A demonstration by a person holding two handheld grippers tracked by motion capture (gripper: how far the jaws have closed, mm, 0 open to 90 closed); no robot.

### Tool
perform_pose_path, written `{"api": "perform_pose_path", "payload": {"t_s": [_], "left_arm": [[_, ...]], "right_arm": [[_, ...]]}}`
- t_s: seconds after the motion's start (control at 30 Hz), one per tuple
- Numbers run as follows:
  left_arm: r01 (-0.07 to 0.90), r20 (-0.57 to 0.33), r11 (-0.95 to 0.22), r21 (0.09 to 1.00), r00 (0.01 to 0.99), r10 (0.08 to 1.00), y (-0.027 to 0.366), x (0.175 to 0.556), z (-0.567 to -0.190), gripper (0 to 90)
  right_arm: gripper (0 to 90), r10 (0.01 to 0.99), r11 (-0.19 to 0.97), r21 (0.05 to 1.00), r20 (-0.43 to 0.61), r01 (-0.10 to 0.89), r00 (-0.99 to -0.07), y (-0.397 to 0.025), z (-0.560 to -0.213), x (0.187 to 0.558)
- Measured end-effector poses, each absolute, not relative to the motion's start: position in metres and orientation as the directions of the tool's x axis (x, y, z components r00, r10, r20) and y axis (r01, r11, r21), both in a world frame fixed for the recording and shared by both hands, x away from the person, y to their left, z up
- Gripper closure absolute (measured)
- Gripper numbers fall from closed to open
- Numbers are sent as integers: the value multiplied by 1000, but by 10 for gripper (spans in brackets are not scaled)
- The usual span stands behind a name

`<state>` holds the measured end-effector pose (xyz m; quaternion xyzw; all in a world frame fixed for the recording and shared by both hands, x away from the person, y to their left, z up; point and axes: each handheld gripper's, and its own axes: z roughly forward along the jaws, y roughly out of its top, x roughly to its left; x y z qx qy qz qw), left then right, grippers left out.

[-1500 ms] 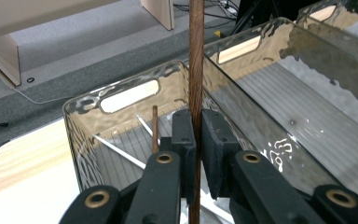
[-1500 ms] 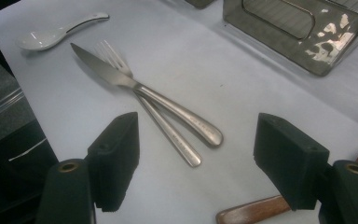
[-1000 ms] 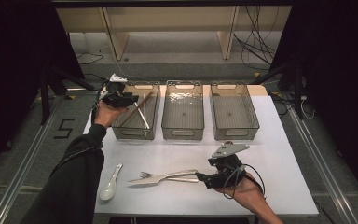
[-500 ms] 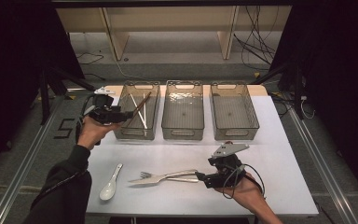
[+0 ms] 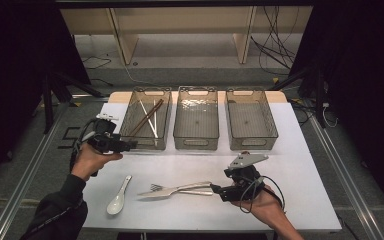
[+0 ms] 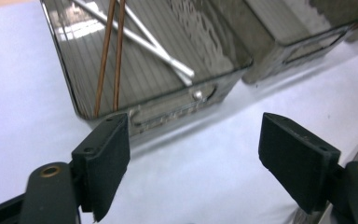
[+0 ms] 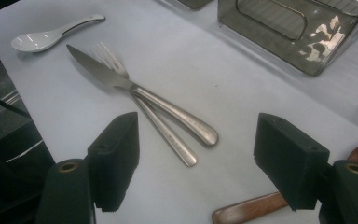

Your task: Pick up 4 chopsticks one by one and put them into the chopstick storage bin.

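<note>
Two pairs of jaws, both spread wide and empty. Right gripper (image 7: 196, 158) low over the table (image 5: 310, 170), just short of the crossed knife (image 7: 135, 88) and fork (image 7: 163, 130) handles. Left gripper (image 6: 193, 154) beside the near corner of the leftmost bin (image 5: 145, 137) holding chopsticks (image 6: 108, 56). White spoon (image 5: 118, 197) farther left.

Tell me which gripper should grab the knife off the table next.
Right. The right gripper sits open just past the handle ends of the knife and fork, jaws facing them. The left gripper, also open, is up by the bin holding chopsticks.
</note>
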<state>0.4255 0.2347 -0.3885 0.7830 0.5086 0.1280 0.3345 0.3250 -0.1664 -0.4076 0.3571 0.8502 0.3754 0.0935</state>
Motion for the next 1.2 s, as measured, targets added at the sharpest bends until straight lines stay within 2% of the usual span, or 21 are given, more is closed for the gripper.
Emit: {"api": "perform_pose_path", "payload": {"t_s": [0.33, 1.2], "left_arm": [[734, -186, -241, 635, 447, 875, 236, 414, -405, 201], [793, -185, -287, 537, 443, 877, 235, 393, -425, 165]], "right_arm": [[319, 679, 459, 707, 111, 538, -725, -168, -408, 325], [319, 677, 457, 710, 113, 536, -727, -172, -409, 324]]}}
